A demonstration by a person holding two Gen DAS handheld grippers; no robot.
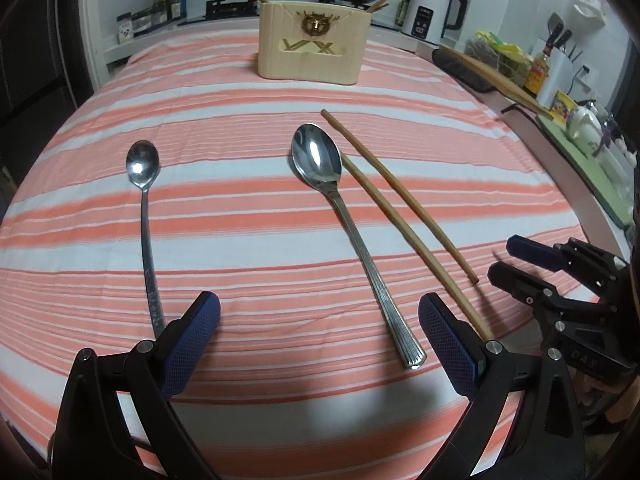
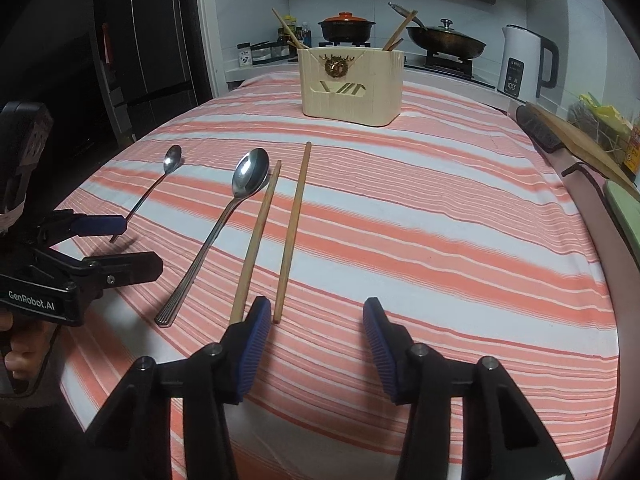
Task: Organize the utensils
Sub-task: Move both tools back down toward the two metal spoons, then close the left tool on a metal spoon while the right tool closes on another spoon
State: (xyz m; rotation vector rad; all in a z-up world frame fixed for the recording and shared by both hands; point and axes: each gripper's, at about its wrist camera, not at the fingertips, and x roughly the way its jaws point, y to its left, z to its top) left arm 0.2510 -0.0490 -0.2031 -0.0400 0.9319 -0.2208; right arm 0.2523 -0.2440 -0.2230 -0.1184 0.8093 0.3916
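Pale wooden holder (image 1: 310,42) at the table's far end with brown sticks poking out, two shiny metal spoons (image 1: 320,160) and two long wooden chopsticks (image 1: 400,196) flat on your striped cloth (image 1: 240,216), your left gripper (image 1: 319,334) and right gripper (image 2: 316,334) both spread wide, holding nothing.

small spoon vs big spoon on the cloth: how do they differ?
The small spoon has a smaller, rounder bowl; the big spoon has a wider oval bowl. The small spoon's handle is thin, the big spoon's broader and ribbed. Only the big spoon lies beside the chopsticks. Both are shiny metal, bowls toward the holder.

White kettle (image 2: 524,65), two lidded pans (image 2: 347,26) on stove, striped tablecloth (image 2: 440,216).
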